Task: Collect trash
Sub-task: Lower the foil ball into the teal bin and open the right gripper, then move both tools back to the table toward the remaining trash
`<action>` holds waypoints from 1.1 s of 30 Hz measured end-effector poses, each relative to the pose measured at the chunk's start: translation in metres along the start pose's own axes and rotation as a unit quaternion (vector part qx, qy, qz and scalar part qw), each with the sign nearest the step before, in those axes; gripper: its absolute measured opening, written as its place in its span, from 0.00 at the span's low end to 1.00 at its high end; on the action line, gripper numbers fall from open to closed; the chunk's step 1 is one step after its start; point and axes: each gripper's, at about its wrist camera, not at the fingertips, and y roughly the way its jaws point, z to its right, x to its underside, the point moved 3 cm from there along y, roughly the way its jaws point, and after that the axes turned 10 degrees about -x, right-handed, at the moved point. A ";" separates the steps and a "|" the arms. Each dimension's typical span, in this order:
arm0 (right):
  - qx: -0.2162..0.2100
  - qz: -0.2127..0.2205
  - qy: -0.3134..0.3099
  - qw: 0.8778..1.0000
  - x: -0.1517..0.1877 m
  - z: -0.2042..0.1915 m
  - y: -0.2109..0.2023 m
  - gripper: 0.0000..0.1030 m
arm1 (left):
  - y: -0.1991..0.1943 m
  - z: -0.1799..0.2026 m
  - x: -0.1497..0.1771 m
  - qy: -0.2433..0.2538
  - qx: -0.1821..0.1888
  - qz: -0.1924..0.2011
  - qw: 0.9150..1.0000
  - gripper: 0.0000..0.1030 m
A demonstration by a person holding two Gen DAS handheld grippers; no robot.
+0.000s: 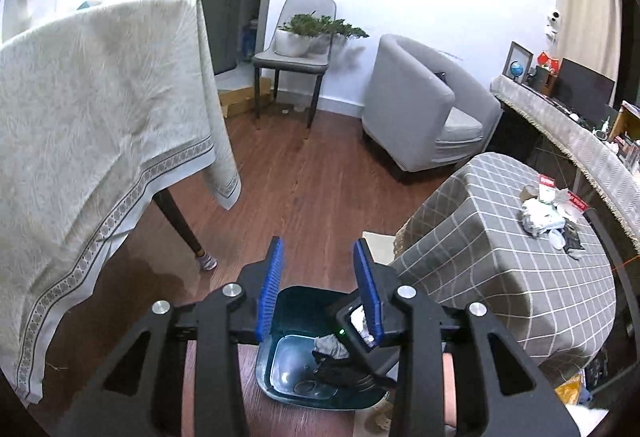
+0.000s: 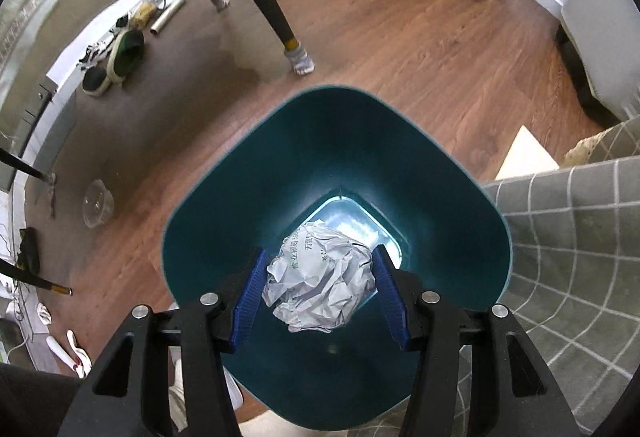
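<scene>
Right gripper (image 2: 320, 293) clamps crumpled white paper ball (image 2: 318, 279), printed Chinese text, over teal bin (image 2: 248, 197); left gripper (image 1: 320, 291) spread, empty.

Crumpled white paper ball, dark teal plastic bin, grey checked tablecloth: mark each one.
Crumpled white paper ball (image 2: 320, 279), right wrist view, middle of the creased paper.
Dark teal plastic bin (image 2: 340, 145), right wrist view, far inner wall.
Grey checked tablecloth (image 1: 500, 237), left wrist view, bare top of the cloth.
</scene>
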 end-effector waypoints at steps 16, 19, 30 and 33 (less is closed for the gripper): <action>-0.006 0.038 -0.019 0.999 0.000 -0.013 -0.041 0.68 | -0.021 0.009 -0.018 0.003 0.003 0.023 1.000 0.38; -0.020 0.074 -0.023 0.997 -0.005 -0.021 -0.073 0.68 | -0.027 0.017 -0.024 0.005 0.004 0.032 0.999 0.38; -0.026 0.212 -0.060 0.975 -0.005 -0.031 -0.202 0.68 | -0.052 0.055 -0.043 0.029 0.012 0.070 0.997 0.50; -0.019 0.234 -0.052 0.971 0.002 -0.020 -0.224 0.68 | -0.054 0.065 -0.046 0.029 0.019 0.075 0.997 0.55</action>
